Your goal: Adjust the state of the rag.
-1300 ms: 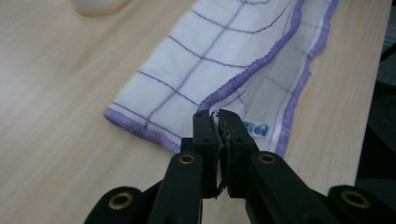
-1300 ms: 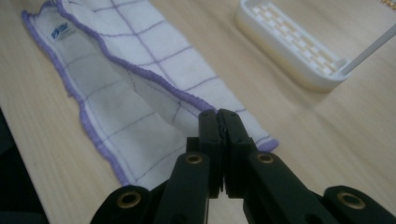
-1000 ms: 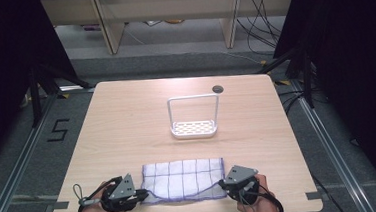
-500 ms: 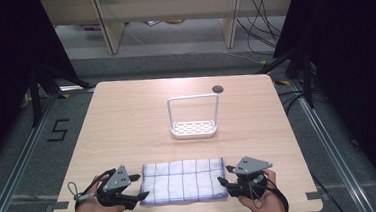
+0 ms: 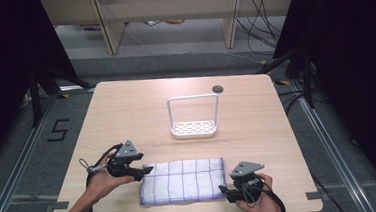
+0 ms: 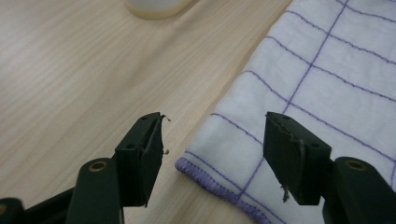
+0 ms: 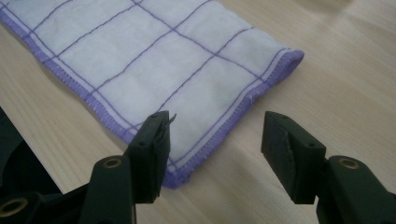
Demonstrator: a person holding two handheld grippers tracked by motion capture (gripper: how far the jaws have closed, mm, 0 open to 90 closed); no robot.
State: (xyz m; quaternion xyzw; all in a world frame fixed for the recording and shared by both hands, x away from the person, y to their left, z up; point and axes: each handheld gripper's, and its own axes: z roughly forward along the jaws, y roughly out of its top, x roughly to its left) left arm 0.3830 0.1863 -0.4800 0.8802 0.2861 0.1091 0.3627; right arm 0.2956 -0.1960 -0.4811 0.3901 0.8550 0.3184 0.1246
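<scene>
Left gripper (image 5: pixel 139 172) hung released just off the folded cloth's (image 5: pixel 182 180) left short edge, jaws having just been opening, nothing between them. Right gripper (image 5: pixel 225 191) likewise released at the near right corner. Cloth lay flat on the worktop (image 5: pixel 126 110), long axis running left to right between both hands.

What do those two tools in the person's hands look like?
Both are black hand-held devices. The left gripper and right gripper each carry a grey three-cornered plate on top and trail a thin black cable. Up close, each has two blocky black jaws with brass-coloured rivets; the pads look frayed.
</scene>
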